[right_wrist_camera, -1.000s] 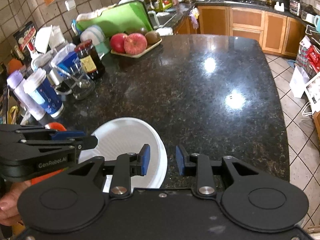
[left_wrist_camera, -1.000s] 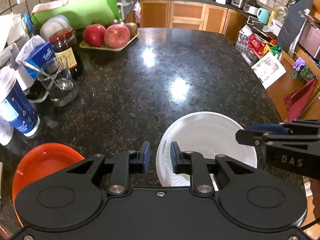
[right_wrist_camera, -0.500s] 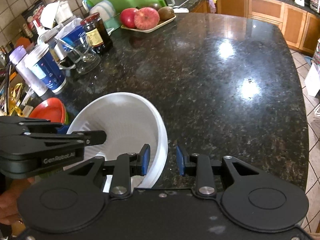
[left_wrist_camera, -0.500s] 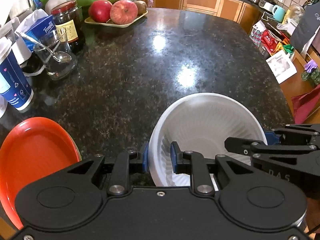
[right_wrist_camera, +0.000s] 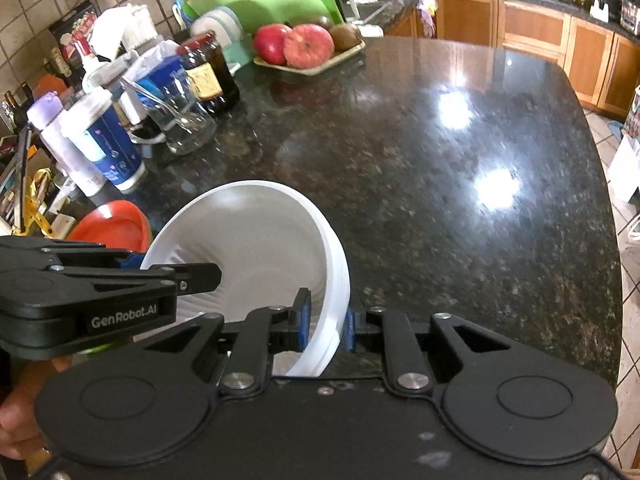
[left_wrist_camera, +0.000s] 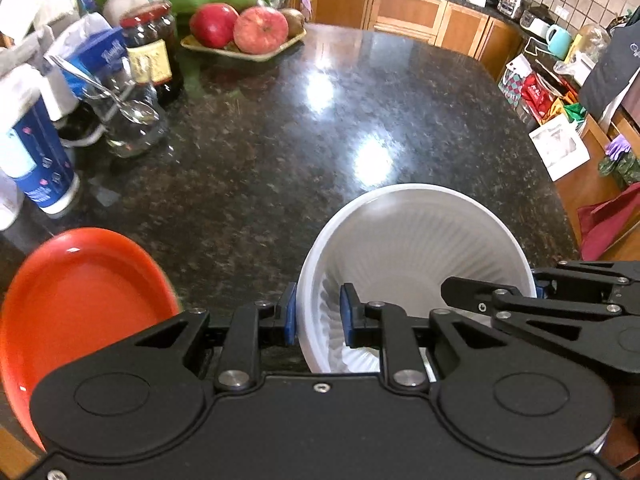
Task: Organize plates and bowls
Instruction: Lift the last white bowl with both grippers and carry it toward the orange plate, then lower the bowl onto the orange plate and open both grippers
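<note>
Both tongs closing on the ribbed white plastic bowl (left_wrist_camera: 416, 252): left gripper (left_wrist_camera: 318, 316) straddles its near-left rim, right gripper (right_wrist_camera: 325, 322) pinches the opposite rim, likely to steady its tilt. Glossy orange plate (left_wrist_camera: 76, 296) sits left of them.

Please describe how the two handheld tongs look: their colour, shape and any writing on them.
Both tongs, left and right, are matte black plastic with two round discs, silver screws and linkage arms ending in blue pads. The left one carries white lettering "GenRobot.AI" on its side. No cables or sleeves show.
</note>
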Motion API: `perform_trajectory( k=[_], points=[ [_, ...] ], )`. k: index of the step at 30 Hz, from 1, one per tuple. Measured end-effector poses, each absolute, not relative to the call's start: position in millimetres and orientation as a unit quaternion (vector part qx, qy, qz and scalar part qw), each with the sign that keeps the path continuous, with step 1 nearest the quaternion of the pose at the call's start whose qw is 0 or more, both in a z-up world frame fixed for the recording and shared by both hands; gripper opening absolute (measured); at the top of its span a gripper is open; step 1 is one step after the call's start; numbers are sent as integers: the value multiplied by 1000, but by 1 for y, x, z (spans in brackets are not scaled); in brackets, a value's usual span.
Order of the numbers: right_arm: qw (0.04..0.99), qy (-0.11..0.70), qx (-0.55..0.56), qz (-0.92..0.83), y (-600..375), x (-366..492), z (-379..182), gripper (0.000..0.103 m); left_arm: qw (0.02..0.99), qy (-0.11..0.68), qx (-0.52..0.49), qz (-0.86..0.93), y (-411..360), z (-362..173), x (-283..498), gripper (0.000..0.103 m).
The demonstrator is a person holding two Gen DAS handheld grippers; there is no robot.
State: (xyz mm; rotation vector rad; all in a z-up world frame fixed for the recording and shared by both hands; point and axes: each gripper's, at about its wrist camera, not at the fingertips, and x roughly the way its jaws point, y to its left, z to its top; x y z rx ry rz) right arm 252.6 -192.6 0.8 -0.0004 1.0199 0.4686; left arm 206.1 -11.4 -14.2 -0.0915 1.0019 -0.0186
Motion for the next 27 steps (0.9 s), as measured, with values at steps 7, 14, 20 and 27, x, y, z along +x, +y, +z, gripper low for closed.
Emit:
perform_trajectory(
  k=[7,14,20,27],
  points=[
    [855,463,3,233,-147,241,27,19,887,459,-40,-2,29,9,189,28],
    [849,465,-1,251,-86,232,31,19,884,465,-49,15,82,12,170,29],
    [831,490,-2,263,-38,228,18,19,872,486,-57,27,126,5,161,29],
    [820,509,4,262,-6,225,9,19,861,503,-70,17,160,-2,160,28]
  ],
)
